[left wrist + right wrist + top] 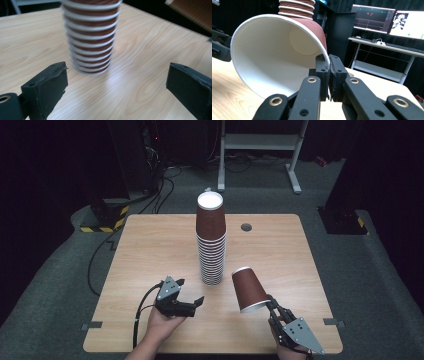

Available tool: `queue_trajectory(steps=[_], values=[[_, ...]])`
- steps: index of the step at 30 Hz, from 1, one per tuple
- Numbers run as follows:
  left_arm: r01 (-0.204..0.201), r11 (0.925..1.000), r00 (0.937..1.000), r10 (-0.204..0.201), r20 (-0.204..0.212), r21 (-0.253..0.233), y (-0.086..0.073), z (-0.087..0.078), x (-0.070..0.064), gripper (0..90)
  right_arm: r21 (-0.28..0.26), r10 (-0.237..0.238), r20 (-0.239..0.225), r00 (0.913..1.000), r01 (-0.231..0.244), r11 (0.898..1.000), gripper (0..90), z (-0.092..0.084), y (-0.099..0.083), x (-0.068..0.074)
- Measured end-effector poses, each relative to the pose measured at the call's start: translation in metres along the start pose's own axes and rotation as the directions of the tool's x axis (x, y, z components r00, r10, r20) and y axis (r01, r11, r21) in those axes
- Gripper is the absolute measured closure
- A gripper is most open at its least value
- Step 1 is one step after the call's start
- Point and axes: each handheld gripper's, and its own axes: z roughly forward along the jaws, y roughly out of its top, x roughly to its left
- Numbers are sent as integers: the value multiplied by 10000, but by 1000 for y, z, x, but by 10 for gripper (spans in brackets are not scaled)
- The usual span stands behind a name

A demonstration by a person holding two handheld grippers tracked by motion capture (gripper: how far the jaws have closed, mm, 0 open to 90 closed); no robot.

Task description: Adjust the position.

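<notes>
A tall stack of brown paper cups [211, 242] stands upside down near the middle of the wooden worktop [150, 250], white rims ringing its lower half and a white base showing on top. The right gripper [268, 303] sits at the near right of the worktop, its jaws pinched tight on the rim of 1 loose brown cup [248, 289]; in the right gripper view the 2 black pads meet on the thin white edge of the cup [279, 55], 1 inside the wall and 1 outside. That cup is held tilted, its open mouth facing back toward the person and its closed base leaning up and away toward the stack, just to the right of the stack and apart from it. The left gripper [191, 293] is held in the person's left hand [161, 325] at the near left, pointing toward the foot of the stack. Its jaws stand wide apart with nothing between them; in the left gripper view the stack [91, 37] rises a little way ahead of them on the bare wood. A dark cable [141, 307] trails from the left gripper to the front edge.
</notes>
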Motion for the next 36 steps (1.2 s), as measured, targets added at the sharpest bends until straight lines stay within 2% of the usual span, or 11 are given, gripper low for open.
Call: queue_trajectory(steps=[4,8,13,15,18,20,22,26,34,36], values=[[16,9987,9978,18,-658,509,-9,-4,13,38,171,10,-46,10000,-9,9999,863,2,-2,-1],[171,9962,9940,-77,-1090,853,-19,-6,26,37,281,93,-73,9999,-91,9996,863,3,-2,-2],[552,9907,9893,-375,-1407,1244,-31,-8,43,34,377,111,-145,9998,-105,9992,863,5,-4,-4],[543,9891,9867,-321,-1592,1371,-35,-10,48,32,430,183,-95,9998,-179,9989,863,6,-4,-6],[329,9834,9803,30,-1976,1782,-39,-9,52,27,481,205,-76,9998,-201,9986,864,7,-5,-7],[393,9785,9797,21,-2003,2023,-44,-8,55,23,566,165,-85,9998,-160,9983,863,8,-5,-7],[286,9745,9783,185,-2066,2227,-46,-8,56,22,636,187,-67,9998,-182,9978,863,9,-5,-8],[436,9679,9836,18,-1806,2473,-54,-6,58,15,837,346,-57,9994,-340,9959,863,13,-6,-10],[627,9685,9855,-220,-1680,2410,-57,-7,63,14,1571,373,-349,9987,-314,9871,862,20,-7,-15],[540,9688,9866,-144,-1627,2418,-57,-7,64,16,1773,315,-396,9987,-240,9839,862,21,-6,-16]])
